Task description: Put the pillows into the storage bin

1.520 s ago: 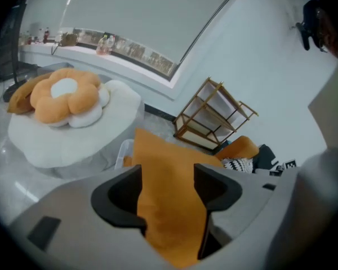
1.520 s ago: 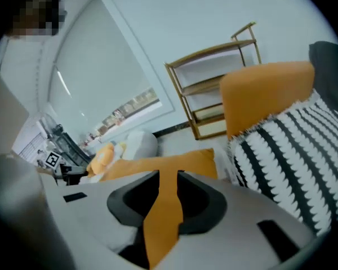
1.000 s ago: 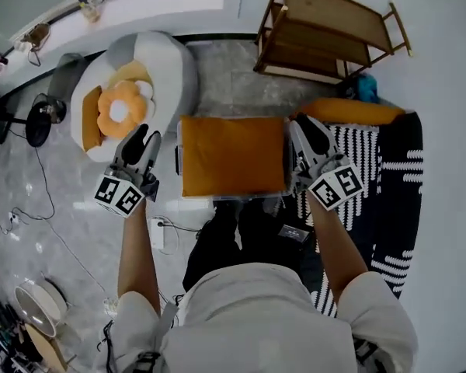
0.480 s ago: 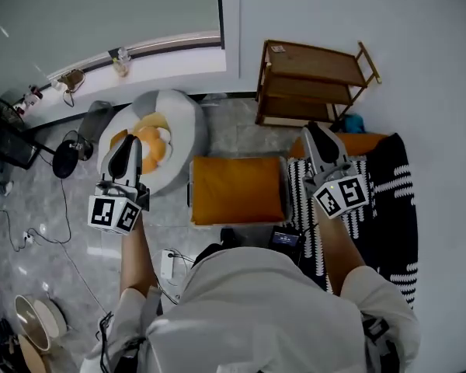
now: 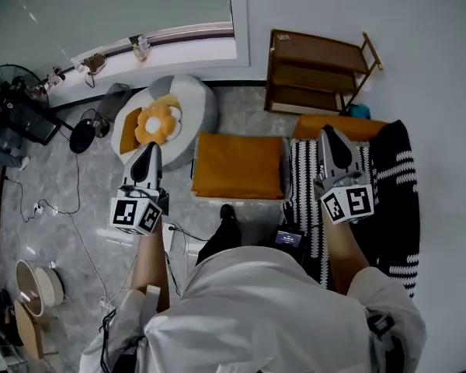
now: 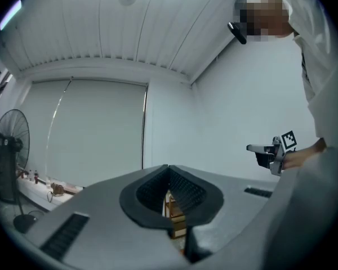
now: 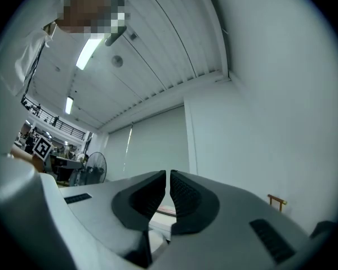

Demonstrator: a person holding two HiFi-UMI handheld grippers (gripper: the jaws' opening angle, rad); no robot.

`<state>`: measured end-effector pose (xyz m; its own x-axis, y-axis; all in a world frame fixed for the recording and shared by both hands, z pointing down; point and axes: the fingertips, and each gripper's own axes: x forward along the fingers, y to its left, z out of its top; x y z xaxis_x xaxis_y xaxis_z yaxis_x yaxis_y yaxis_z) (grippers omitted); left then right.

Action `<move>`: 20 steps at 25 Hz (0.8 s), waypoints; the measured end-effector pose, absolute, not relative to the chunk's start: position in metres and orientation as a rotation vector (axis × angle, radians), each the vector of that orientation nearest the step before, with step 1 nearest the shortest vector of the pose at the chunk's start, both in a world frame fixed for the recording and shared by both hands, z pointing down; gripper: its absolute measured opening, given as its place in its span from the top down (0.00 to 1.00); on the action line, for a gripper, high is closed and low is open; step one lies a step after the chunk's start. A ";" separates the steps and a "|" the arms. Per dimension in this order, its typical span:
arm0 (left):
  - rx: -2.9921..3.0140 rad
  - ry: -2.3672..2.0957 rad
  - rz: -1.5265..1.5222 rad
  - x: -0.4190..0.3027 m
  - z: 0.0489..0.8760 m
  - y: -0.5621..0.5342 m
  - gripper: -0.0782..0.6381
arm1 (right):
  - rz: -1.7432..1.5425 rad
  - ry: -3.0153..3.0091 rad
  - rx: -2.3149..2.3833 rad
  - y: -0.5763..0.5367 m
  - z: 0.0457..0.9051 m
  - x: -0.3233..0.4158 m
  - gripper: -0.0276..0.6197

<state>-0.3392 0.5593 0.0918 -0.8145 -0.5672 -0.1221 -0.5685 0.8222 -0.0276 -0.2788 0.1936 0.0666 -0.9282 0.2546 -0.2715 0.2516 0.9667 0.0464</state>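
Head view: I note left gripper (image 5: 149, 152) and right gripper (image 5: 331, 137) both closed, empty. Orange pillow (image 5: 238, 165) flat between them, long axis left-right. Second pillow (image 5: 311, 125) just beyond right gripper; right nearer.

No legible text or numbers

Two grippers are in view, the left gripper (image 5: 150, 148) and the right gripper (image 5: 328, 133), along with three orange pillows (image 5: 237, 165), one flower-shaped cushion (image 5: 155, 123), one storage bin (image 5: 238, 201), one grey beanbag (image 5: 196, 103), one wooden shelf (image 5: 314, 72), one black-and-white striped rug (image 5: 388, 185), one standing fan (image 5: 4, 80) and one person (image 5: 256, 317).
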 end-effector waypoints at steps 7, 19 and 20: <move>-0.930 2.913 0.040 -0.271 0.091 0.560 0.88 | -0.078 2.873 0.386 0.197 0.080 -0.214 0.88; -1.094 2.829 0.042 -0.190 0.115 0.585 0.88 | -0.084 2.897 0.362 0.281 0.087 -0.122 0.89; -1.109 2.829 0.036 -0.180 0.117 0.594 0.88 | -0.076 2.906 0.362 0.295 0.088 -0.112 0.89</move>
<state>-0.1796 0.5935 0.1171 -0.7292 -0.6763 -0.1039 -0.6787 0.7342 -0.0154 -0.1120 0.2950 0.0885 -0.9474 0.2369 -0.2153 0.2477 0.9685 -0.0246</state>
